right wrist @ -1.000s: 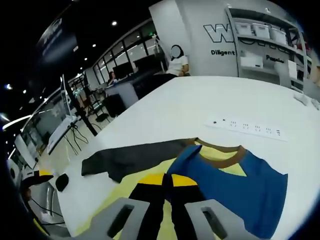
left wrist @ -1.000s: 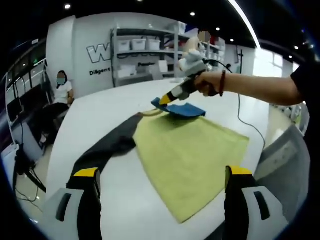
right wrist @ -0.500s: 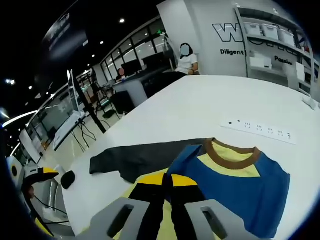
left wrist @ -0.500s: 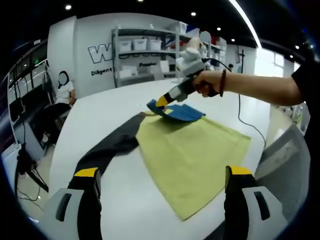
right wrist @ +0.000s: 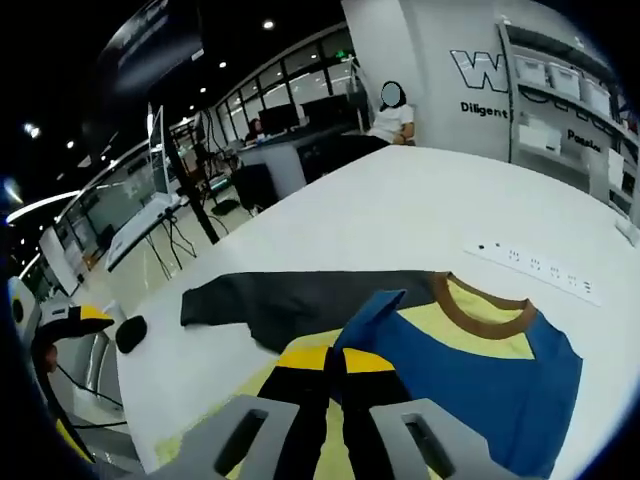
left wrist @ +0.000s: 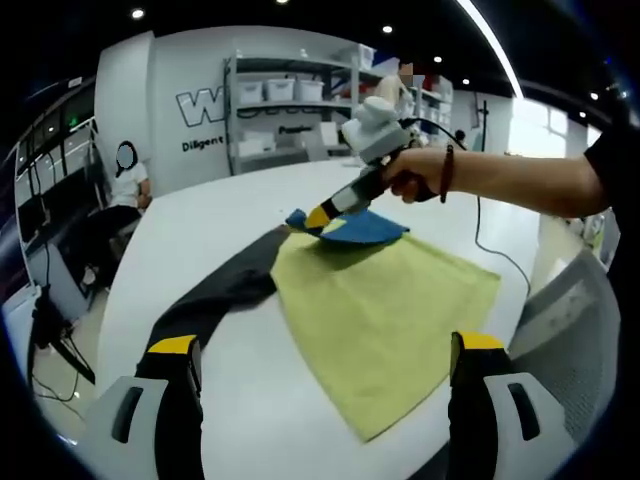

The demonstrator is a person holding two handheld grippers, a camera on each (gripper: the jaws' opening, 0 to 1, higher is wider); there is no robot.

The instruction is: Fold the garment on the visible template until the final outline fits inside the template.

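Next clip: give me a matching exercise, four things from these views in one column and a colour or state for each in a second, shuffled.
Things:
1. sleeve
2. collar
3. right gripper
4. left gripper

States:
A. brown
B. open, holding nothing
C. dark grey, stretched out flat on the table
D. shut on blue fabric

Pairs: 1-C, 2-A, 3-D, 4-B
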